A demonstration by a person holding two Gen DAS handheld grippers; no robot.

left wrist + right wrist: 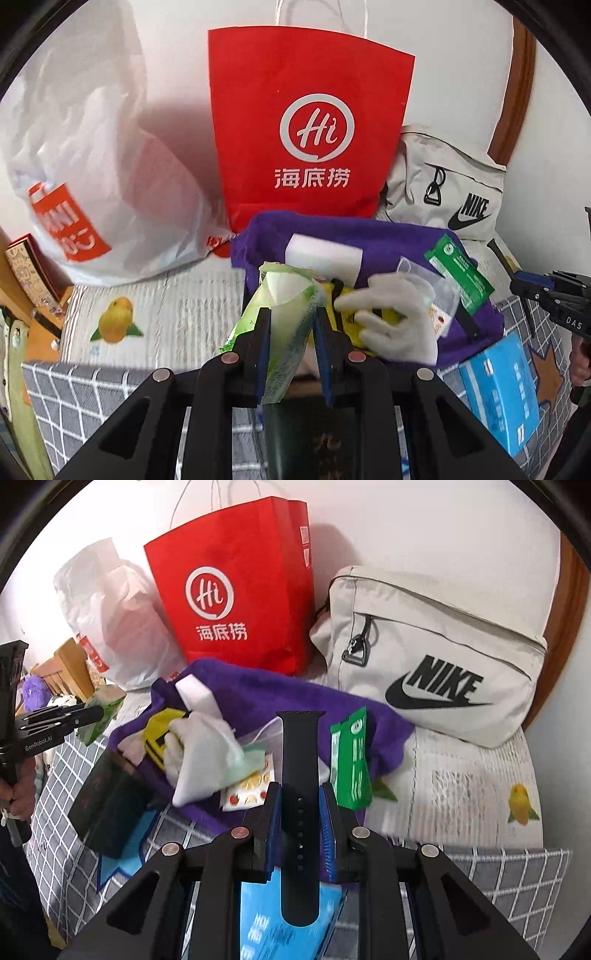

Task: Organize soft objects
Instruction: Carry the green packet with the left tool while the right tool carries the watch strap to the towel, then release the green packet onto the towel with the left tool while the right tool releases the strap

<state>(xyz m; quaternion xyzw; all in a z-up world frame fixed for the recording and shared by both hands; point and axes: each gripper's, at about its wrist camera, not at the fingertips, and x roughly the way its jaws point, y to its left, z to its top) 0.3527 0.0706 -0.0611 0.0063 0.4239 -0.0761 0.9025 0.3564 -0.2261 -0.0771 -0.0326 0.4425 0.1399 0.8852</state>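
Left tongs [290,314]: nearly closed, the blue pads clamping a green-and-white tissue pack [284,314]; the pack stands up between the pads and projects beyond them.
Right tongs [301,794]: nearly closed on a black watch strap [300,760]; the strap runs lengthwise between the pads, its free end projecting forward over the purple towel [258,690].
Purple towel: spread on the bed, in front of the red paper bag [236,587].
Items on towel: white sponge block [323,254], white glove [391,314], yellow packet [354,314] partly under the glove, green sachet [460,275], clear zip bag [424,277], blister card of pills [247,790].
Blue box [498,391]: at the near edge of the towel, on the grey checked cover [92,391].
Dark box [107,805]: just beside the towel's left corner in the right wrist view.
Background: white plastic bag [92,155] left of the red paper bag; beige Nike bag [432,653] to its right, all against the wall.
Bed surface: striped sheet with fruit print [114,321].
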